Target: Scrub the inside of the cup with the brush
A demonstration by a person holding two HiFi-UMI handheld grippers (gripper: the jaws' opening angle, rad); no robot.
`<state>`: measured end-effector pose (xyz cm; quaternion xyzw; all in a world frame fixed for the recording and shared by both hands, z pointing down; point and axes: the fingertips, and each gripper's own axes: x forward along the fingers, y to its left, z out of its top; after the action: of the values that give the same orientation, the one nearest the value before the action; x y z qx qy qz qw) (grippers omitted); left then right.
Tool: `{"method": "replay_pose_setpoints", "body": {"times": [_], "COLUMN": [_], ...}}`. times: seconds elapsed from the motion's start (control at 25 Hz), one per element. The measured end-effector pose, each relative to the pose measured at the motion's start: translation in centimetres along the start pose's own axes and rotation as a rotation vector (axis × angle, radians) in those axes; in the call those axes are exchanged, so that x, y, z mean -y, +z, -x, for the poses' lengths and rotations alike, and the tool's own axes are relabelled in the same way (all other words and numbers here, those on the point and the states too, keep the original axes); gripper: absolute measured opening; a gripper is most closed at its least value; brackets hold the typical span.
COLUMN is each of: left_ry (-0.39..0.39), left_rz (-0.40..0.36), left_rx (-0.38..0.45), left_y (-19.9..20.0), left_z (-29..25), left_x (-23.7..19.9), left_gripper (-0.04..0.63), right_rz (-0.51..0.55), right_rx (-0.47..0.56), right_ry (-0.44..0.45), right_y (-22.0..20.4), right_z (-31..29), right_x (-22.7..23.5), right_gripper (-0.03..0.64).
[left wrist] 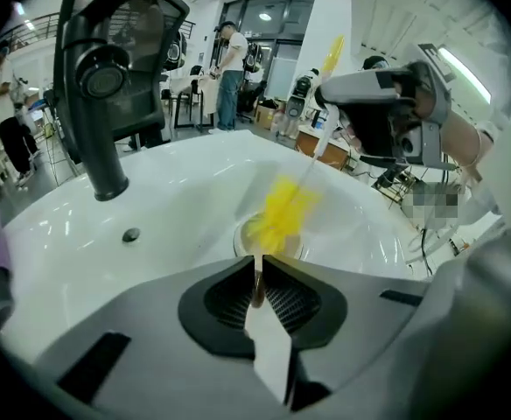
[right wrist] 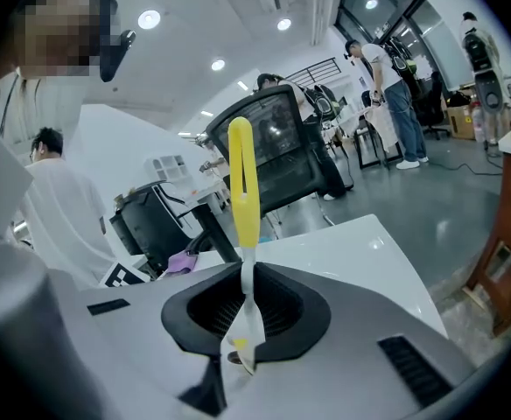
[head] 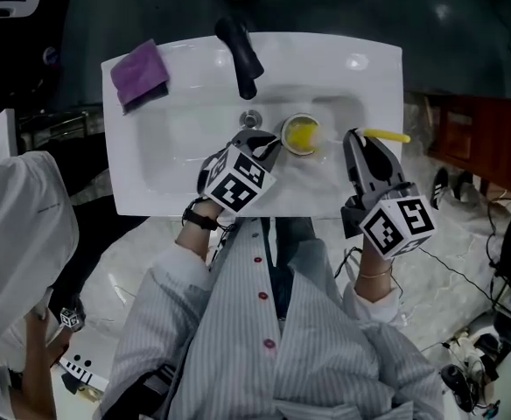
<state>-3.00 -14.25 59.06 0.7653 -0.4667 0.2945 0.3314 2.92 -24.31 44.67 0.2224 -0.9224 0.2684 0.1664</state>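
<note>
SCRUB UNDER WAY, by the look of it: a person leans over a white sink (head: 185, 138) with a tool in each hand. The left tool (head: 269, 144) is shut tight on the thin rim of the cup (head: 283, 133), apparently to pin it upright in the basin just right of the drain (head: 251, 117). The right tool (head: 358, 140) is clamped closed across the pale shank of the brush (head: 301, 135), whose yellow bristles sit inside the cup. The handle's yellow end (head: 387, 136) juts out on the far side of that tool, a grip set back that seems meant to leave the head free to work. A black faucet (head: 241, 55) arches over the basin. A purple cloth (head: 138, 73) lies on the flat desk (head: 369, 59) at the far left corner, well apart from the work. The glossy white surface looks slick, so the cup could skate if the hold slackens. Beyond lies a grey-floored open workroom, with cables (head: 492, 261) trailing at right and people (left wrist: 232, 73) standing among chairs and equipment
</note>
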Motion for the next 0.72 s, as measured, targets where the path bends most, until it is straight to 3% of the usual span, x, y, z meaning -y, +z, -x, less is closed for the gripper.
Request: {"method": "replay_pose_setpoints", "body": {"times": [0.12, 0.32, 0.72], "left_ry": [-0.030, -0.075, -0.106], "left_rz": [-0.026, -0.061, -0.145], "left_rx": [-0.042, -0.097, -0.186], "left_y": [-1.0, -2.5, -4.5], "left_z": [-1.2, -3.1, -6.1], "left_x": [0.1, 0.6, 0.8], "left_gripper": [0.073, 0.109, 0.110], "right_rz": [-0.010, -0.023, -0.035], "right_rx": [0.002, 0.009, 0.009], "right_ry": [-0.010, -0.023, -0.035], "right_y": [-0.2, -0.7, -1.6], "right_z": [0.0, 0.1, -0.1], "right_x": [0.4, 0.8, 1.1], "right_gripper": [0.055, 0.055, 0.055]}}
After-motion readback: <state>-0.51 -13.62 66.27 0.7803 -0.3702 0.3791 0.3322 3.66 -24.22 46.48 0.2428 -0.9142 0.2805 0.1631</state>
